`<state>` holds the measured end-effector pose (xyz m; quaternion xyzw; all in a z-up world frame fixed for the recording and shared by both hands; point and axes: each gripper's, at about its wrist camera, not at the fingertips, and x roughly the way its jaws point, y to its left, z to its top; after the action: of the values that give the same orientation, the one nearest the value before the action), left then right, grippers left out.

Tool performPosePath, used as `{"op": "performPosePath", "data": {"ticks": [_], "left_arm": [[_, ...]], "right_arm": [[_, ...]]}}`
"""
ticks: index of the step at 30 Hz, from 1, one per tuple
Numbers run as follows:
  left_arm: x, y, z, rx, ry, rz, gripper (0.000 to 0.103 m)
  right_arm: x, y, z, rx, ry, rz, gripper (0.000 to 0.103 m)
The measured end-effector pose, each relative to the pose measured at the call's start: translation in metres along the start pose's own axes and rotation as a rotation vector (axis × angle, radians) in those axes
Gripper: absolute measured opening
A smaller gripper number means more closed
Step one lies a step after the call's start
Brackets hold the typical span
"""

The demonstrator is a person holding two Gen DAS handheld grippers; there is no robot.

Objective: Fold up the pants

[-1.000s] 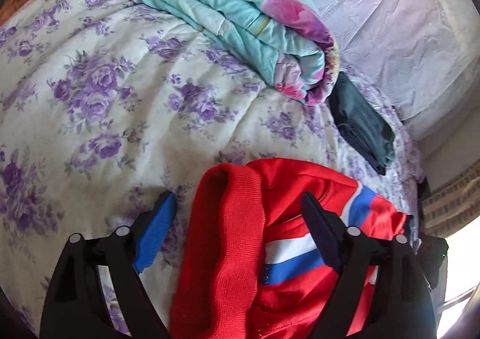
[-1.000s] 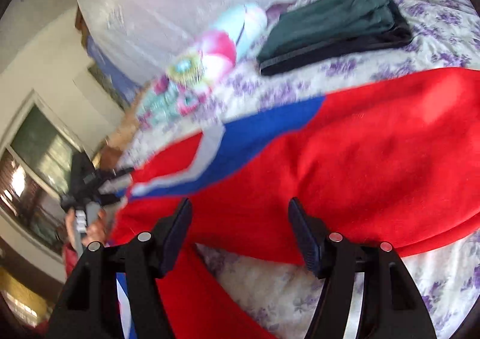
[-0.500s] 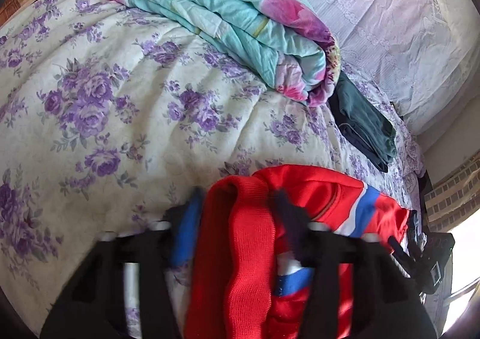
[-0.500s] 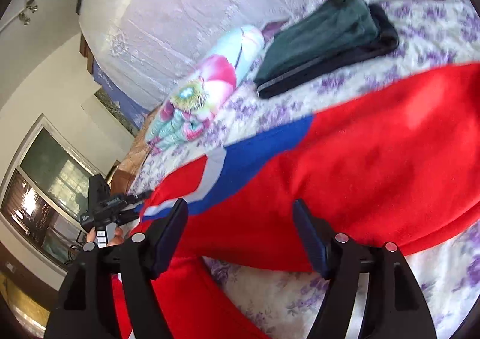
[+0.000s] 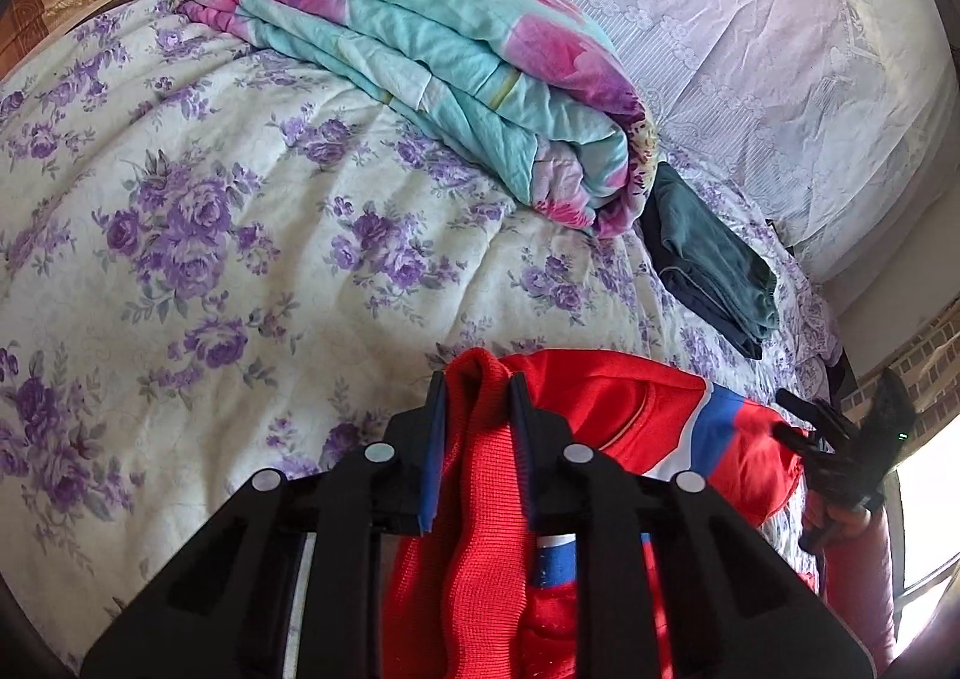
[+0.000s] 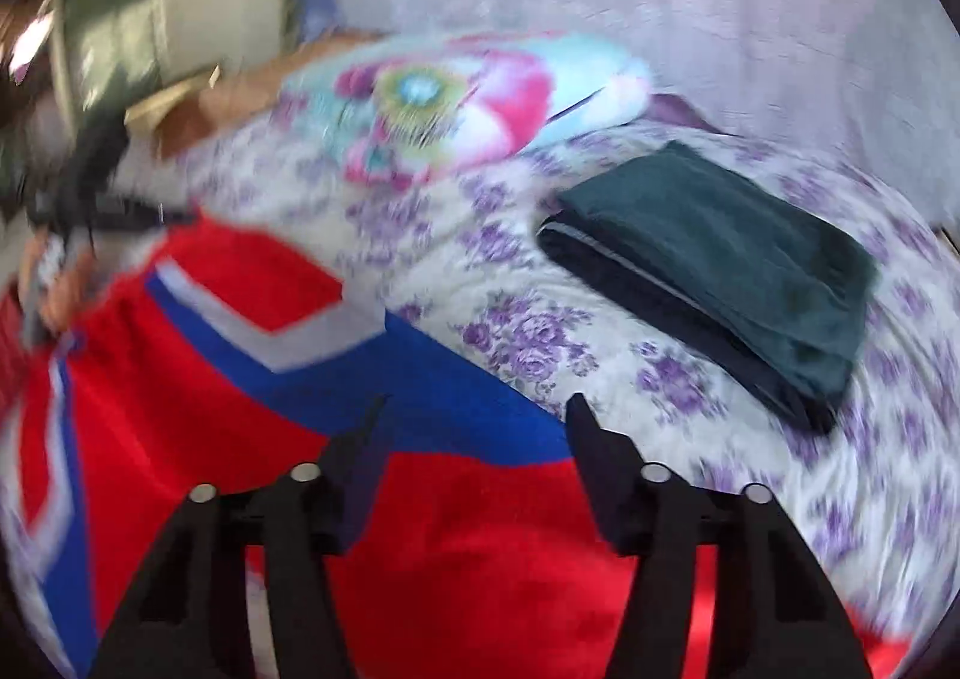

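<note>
While a bed (image 5: 180, 271) fills most of both views, its cream cover is printed with purple roses and puckers in soft quilted creases; at its far side a pale lilac lace-patterned cloth (image 5: 780, 48) is draped in fine wrinkles, and in the right wrist view a cream wall with a green-tinted window (image 6: 114, 18) blurs at the far left. On the far part of the bed lies a thick folded quilt (image 5: 432, 54), turquoise with pink blooms, its layers stacked in rounded folds. To its right a dark green garment (image 6: 720, 259) sits folded into a flat rectangle, with a black layer showing along its near edge. Nearest the cameras, the red pants (image 6: 480, 559) lie spread on the near part of the bed, smooth fabric crossed by blue and white stripes, with a ribbed knit waistband (image 5: 480, 499). The left gripper (image 5: 477, 409) has just been closing and its blue-padded jaws now pinch that ribbed band between them. The right gripper (image 6: 474, 421), its jaws lately narrowing yet well apart, hangs over the red cloth with nothing pinched. At the far right of the left wrist view, a pink sleeve (image 5: 858, 577) shows behind it.
</note>
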<state>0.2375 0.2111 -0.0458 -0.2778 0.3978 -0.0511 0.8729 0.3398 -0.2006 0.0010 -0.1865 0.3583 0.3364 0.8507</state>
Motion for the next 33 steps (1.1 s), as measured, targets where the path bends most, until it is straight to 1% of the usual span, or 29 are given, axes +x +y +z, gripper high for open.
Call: {"op": "performPosePath", "data": {"ticks": [2, 4, 6, 8, 11, 13, 14, 15, 18, 21, 25, 27, 33], "left_arm": [[0.0, 0.0, 0.0, -0.004, 0.005, 0.001, 0.019], [0.002, 0.002, 0.0, -0.013, 0.012, -0.003, 0.019], [0.004, 0.005, 0.001, -0.027, 0.023, -0.007, 0.019], [0.006, 0.008, 0.001, -0.044, 0.033, -0.016, 0.019], [0.009, 0.012, 0.002, -0.057, 0.043, -0.024, 0.019], [0.009, 0.011, 0.002, -0.053, 0.042, -0.023, 0.019], [0.009, 0.01, 0.002, -0.048, 0.041, -0.019, 0.019], [0.009, 0.009, 0.001, -0.043, 0.039, -0.016, 0.019], [0.006, 0.006, 0.001, -0.035, 0.027, -0.019, 0.019], [0.0, 0.005, 0.003, -0.037, 0.012, -0.041, 0.018], [-0.014, 0.002, 0.002, -0.038, -0.022, -0.093, 0.017], [-0.024, -0.001, 0.0, -0.034, -0.044, -0.127, 0.016], [-0.052, -0.003, -0.015, -0.058, -0.096, -0.224, 0.016]], "right_arm": [[0.017, -0.001, 0.002, -0.072, 0.027, -0.002, 0.053], [0.027, -0.005, 0.004, -0.117, 0.043, 0.018, 0.054], [0.037, -0.013, 0.009, -0.123, 0.059, 0.064, 0.055], [0.046, -0.018, 0.011, -0.122, 0.097, 0.129, 0.055], [0.06, -0.015, 0.009, -0.151, 0.14, 0.156, 0.054], [0.059, -0.014, 0.005, -0.149, 0.119, 0.163, 0.035], [0.056, -0.015, 0.004, -0.135, 0.108, 0.167, 0.012], [0.054, -0.015, 0.004, -0.117, 0.104, 0.163, 0.011], [0.035, -0.003, 0.001, -0.091, 0.084, 0.113, 0.005], [0.01, 0.013, 0.001, -0.096, 0.054, 0.067, 0.005], [-0.04, 0.035, -0.002, -0.075, -0.008, 0.025, 0.005], [-0.061, 0.051, -0.007, -0.088, -0.021, 0.007, 0.005], [-0.117, 0.109, -0.041, -0.123, -0.081, -0.02, 0.004]]}}
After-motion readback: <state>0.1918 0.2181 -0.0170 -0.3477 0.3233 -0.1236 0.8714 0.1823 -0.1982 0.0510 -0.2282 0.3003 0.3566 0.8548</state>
